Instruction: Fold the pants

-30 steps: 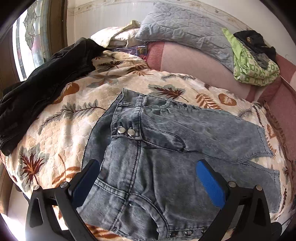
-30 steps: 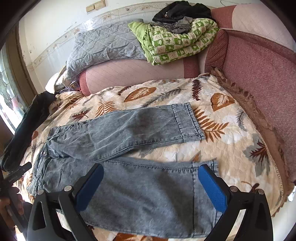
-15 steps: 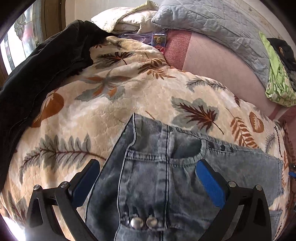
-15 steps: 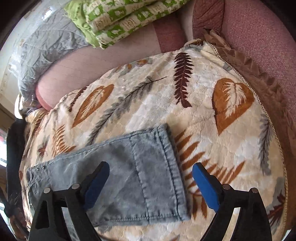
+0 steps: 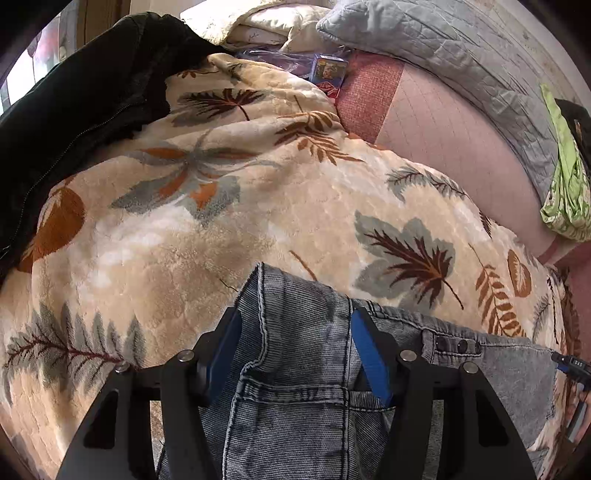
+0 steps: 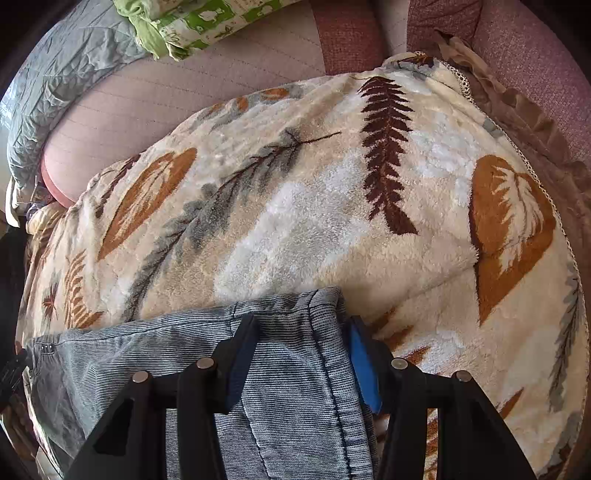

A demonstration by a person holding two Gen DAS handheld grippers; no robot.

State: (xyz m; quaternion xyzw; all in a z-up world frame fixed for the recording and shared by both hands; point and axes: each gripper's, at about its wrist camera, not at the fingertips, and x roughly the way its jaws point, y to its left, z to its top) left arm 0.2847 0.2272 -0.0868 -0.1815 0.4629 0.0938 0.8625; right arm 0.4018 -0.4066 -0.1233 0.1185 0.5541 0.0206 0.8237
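Now gripping both ends of the jeans on the leaf-print blanket (image 5: 229, 206).

Left gripper (image 5: 295, 347): jaws partly closed around the waistband corner of the jeans (image 5: 306, 332). Right gripper (image 6: 295, 354): jaws partly closed around the leg hem; firm contact not confirmable on either side. Risk: denim slipping from a shallow bite on lifting, or plush blanket pinched along with it. Small printed box (image 5: 328, 70) near pillows; lettering unreadable.

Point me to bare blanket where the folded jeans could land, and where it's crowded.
Free: leaf blanket between the jeans waistband and the black jacket; also blanket beyond the cuff, up to the sofa back. Crowded: the back, with pillows and a green quilt.
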